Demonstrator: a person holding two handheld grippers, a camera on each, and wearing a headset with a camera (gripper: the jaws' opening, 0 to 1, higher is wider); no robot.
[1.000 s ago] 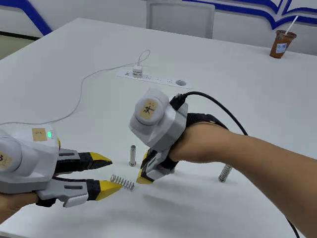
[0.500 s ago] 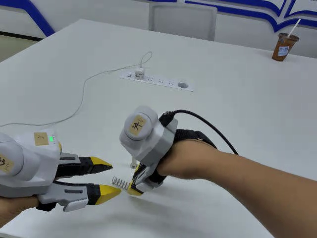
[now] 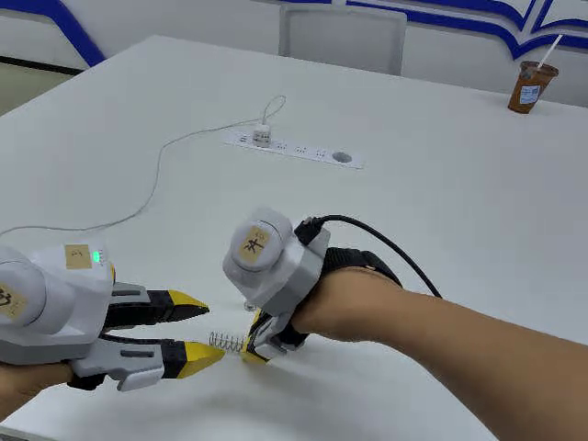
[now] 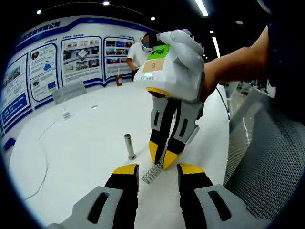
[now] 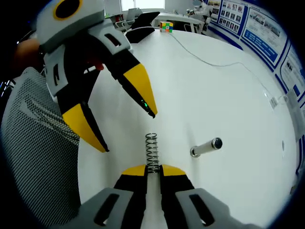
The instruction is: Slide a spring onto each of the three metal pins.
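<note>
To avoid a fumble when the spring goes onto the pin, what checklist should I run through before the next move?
1. Right tongs shut on the spring at one end: ok.
2. Left tongs open near the spring's free end: ok.
3. Metal pin upright and bare: ok.
4. Spring's axis in line with the pin: not ok, it lies on the table.
5. Grip firm enough to lift: cannot tell.

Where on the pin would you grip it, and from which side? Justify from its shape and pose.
Best grip the pin low on its plain round shaft, coming in level from the side: it stands upright on a wider foot, and its top must stay free for the spring.
</note>
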